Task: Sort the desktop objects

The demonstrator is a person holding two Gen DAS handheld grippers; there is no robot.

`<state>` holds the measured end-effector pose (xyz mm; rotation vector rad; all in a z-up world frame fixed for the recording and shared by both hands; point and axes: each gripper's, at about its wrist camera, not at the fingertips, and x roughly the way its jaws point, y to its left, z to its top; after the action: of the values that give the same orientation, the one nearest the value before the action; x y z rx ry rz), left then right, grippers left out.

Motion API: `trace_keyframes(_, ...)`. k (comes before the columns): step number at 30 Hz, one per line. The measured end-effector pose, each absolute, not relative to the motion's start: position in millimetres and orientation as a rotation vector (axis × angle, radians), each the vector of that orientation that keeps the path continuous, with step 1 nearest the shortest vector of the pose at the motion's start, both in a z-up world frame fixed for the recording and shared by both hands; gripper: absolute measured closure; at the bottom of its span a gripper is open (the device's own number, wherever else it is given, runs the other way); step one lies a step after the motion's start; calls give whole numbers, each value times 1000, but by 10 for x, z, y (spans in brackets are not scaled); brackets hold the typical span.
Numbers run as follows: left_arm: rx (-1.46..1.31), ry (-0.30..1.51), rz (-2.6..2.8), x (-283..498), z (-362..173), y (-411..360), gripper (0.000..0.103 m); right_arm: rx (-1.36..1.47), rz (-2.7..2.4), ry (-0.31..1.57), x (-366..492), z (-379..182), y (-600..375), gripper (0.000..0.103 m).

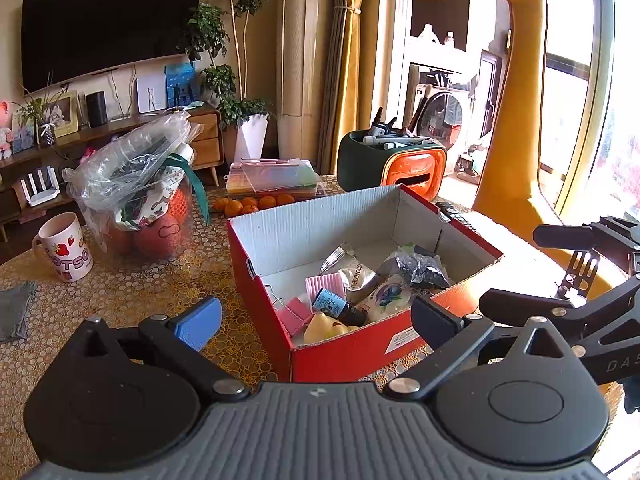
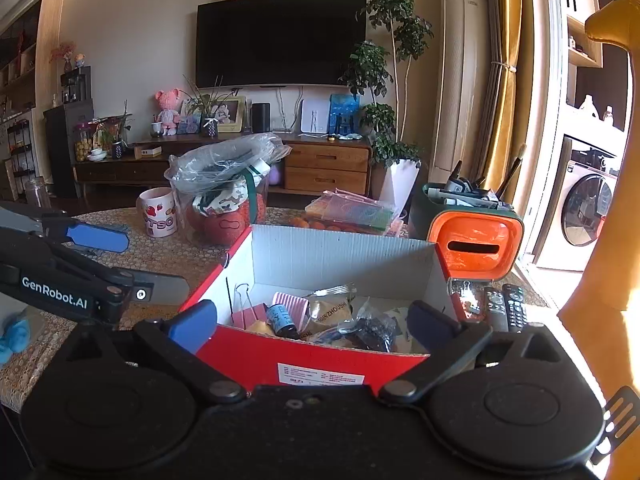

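Note:
A red cardboard box [image 1: 344, 354] with a white inside stands on the patterned table; it also shows in the right wrist view [image 2: 280, 350]. It holds a dark dropper bottle [image 1: 340, 307], pink clips [image 1: 298, 314], snack packets [image 1: 360, 276] and a dark bag [image 1: 424, 268]. My left gripper [image 1: 316, 320] is open and empty, its fingers spread before the box's near corner. My right gripper [image 2: 314, 326] is open and empty, straddling the box's near wall. The left gripper's blue pad [image 2: 98, 238] shows at the left of the right wrist view.
A strawberry mug [image 1: 66, 252], a clear tub under a plastic bag [image 1: 136, 196], oranges [image 1: 252, 204], a flat plastic case [image 1: 272, 178] and a green-orange organiser with pens [image 1: 392, 160] stand behind the box. Two remotes [image 2: 504, 308] lie right of it. A grey cloth [image 1: 14, 312] lies at the left.

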<state>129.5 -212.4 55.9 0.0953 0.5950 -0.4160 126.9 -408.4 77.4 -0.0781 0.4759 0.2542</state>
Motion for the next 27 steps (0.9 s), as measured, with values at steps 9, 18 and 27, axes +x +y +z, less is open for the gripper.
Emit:
trace_keyframes(9,92,576,-417,1059,568,-2087,1,-16,257,436,996,734,-4154,0)
trace_keyframes(18,116,589,-416,933,492,-2108,1,-36,232,411,790,730,-4116,0)
trace_keyframes(27,154,601,-421,897,401,-2126,2,-5,209,436,714,645,-4155,0)
